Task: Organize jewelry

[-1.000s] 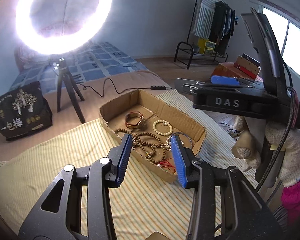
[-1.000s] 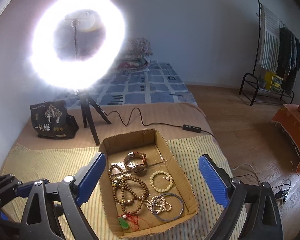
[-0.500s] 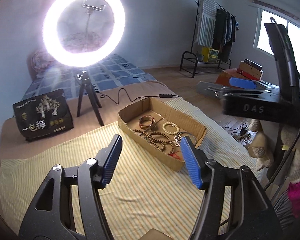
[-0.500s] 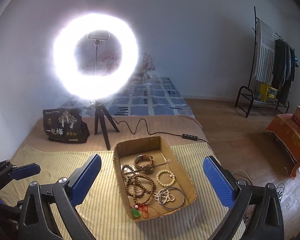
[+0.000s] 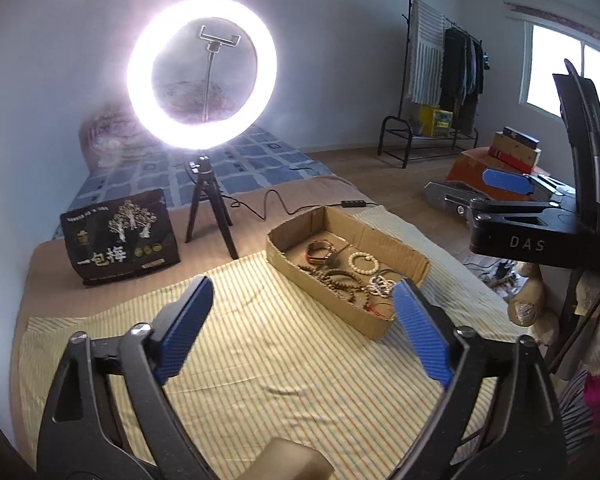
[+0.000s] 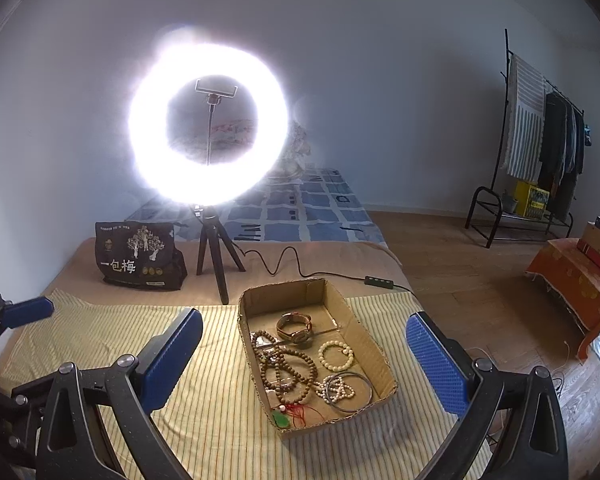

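Note:
A shallow cardboard tray sits on the striped cloth and also shows in the left wrist view. It holds a brown bead necklace, a watch, a cream bead bracelet, a pearl bracelet with metal bangles and a green pendant on red cord. My left gripper is open and empty, above the cloth, left of the tray. My right gripper is open and empty, back from the tray, which shows between its fingers.
A lit ring light on a tripod stands behind the tray, its cable trailing right. A black printed bag stands at the back left. The striped cloth covers the bed. A clothes rack stands far right.
Both grippers have pulled back and up from the tray, which now looks smaller. The left gripper's jaws have opened wider. The jewelry has not moved.

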`<state>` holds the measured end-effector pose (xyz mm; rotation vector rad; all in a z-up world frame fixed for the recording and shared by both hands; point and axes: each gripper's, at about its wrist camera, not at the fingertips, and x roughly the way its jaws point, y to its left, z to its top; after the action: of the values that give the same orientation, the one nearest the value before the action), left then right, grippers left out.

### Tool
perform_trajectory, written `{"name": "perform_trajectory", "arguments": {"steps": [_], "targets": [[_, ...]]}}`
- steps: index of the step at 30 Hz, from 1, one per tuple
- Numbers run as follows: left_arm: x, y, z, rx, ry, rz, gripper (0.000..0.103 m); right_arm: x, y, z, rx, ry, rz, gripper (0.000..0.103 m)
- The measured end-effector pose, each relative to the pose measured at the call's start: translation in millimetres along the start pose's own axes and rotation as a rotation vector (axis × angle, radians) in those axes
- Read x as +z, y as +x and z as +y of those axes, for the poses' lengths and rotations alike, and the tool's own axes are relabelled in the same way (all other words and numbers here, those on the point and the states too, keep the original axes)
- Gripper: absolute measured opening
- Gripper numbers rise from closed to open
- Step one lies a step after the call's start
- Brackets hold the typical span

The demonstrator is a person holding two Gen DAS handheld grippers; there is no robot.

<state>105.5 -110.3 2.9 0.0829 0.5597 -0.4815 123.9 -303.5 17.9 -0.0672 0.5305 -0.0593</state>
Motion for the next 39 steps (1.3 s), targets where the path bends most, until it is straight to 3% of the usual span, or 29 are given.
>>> {"name": "perform_trajectory", "arguments": {"steps": [2, 12, 39], "targets": [[-0.8, 0.1, -2.0, 0.025, 0.016, -0.004, 0.102, 0.0, -0.2, 0.1, 0.000, 0.003, -0.004, 0.103], [-4.8, 9.0, -7.4, 0.078, 0.040, 0.032, 0.103, -0.1, 1.5, -2.3, -0.002, 0.015, -0.006, 0.103], [-1.8, 8.9, 1.2, 0.117, 0.000, -0.008, 0.103, -3.0, 9.7, 5.2, -0.008, -0.005, 0.007, 0.103]]}}
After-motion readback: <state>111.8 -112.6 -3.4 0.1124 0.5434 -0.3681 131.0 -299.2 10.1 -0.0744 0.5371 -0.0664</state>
